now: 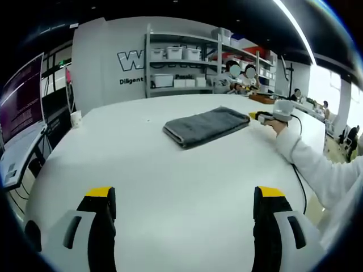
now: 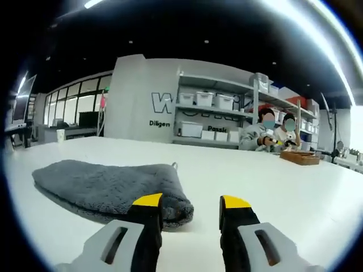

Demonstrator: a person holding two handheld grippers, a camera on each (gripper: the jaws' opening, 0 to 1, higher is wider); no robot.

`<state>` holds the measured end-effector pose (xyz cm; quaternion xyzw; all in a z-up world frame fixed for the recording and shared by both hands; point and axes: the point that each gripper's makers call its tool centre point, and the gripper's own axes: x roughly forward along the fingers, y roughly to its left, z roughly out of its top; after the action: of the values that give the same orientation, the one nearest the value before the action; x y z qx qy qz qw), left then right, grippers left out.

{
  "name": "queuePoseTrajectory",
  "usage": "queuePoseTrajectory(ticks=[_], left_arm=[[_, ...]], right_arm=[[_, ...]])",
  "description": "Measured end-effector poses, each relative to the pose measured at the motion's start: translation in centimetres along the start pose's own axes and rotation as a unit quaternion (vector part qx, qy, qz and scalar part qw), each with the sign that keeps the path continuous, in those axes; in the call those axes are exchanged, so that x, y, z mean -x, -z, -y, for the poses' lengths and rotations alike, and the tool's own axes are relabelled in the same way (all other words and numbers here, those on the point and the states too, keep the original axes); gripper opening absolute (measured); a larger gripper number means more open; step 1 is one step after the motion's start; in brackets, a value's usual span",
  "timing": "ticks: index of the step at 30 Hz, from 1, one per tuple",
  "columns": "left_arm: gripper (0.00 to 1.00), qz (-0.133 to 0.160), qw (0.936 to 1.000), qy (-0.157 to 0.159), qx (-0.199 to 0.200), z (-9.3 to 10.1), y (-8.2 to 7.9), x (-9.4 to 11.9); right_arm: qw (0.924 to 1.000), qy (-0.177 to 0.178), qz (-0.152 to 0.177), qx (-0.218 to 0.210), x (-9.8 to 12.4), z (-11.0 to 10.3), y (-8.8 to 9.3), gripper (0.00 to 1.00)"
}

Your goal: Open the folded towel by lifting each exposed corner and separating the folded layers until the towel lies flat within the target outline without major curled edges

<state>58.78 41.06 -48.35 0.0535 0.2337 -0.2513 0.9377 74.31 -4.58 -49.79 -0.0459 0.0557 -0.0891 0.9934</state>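
There, the folded towel (image 1: 207, 126) lay on the table (image 1: 170, 175). The right gripper (image 2: 190, 205), jaws apart, touched its corner; the left gripper (image 1: 184, 195), jaws wide, was well apart from it.

Big white letters stand on the grey wall (image 2: 142, 96) behind the shelves (image 2: 218, 116). A large "W" can be read there, and the rest of that word is hidden by the shelves. Under it are small white words that start with "Diligen" in the right gripper view and "Diligent" in the left gripper view. More small letters sit between the shelves, too blurry to read.
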Motion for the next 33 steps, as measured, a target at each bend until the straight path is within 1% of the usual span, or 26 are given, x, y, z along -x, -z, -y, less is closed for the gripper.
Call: queuePoseTrajectory(ticks=[2,6,10,15,18,23,25,30,33], left_arm=[[0.99,0.000,1.0000,0.001,0.000,0.0,0.0,0.0],[0.99,0.001,1.0000,0.002,0.000,-0.1,-0.1,-0.1],[0.99,0.001,1.0000,0.002,0.000,-0.1,-0.1,-0.1],[0.99,0.001,1.0000,0.002,-0.001,0.0,0.0,-0.1],[0.99,0.001,1.0000,0.003,-0.001,0.0,-0.1,-0.1],[0.99,0.001,1.0000,0.005,-0.002,0.2,0.0,0.0],[0.99,0.001,1.0000,0.005,-0.003,0.2,-0.1,0.0],[0.99,0.002,1.0000,0.005,-0.002,0.2,-0.1,0.0],[0.99,0.001,1.0000,0.005,-0.002,0.1,-0.1,0.0]], right_arm=[[1.0000,-0.006,0.002,0.005,0.2,-0.6,-0.5,0.40],[0.9997,-0.020,0.002,0.010,0.5,-1.9,-1.4,0.54],[0.9989,-0.042,0.003,0.022,0.8,-3.4,-2.0,0.66],[0.9977,-0.065,-0.003,0.017,1.0,-5.1,-2.0,0.83],[0.9966,-0.081,-0.007,0.012,1.2,-6.0,-2.0,0.89],[0.9949,-0.100,-0.005,0.016,1.6,-7.3,-2.2,0.99],[0.9937,-0.111,-0.003,0.017,1.8,-7.9,-2.3,0.99],[0.9898,-0.141,-0.014,0.018,2.3,-9.6,-1.9,1.00],[0.9882,-0.151,-0.018,0.021,3.0,-10.2,-1.9,0.99]])
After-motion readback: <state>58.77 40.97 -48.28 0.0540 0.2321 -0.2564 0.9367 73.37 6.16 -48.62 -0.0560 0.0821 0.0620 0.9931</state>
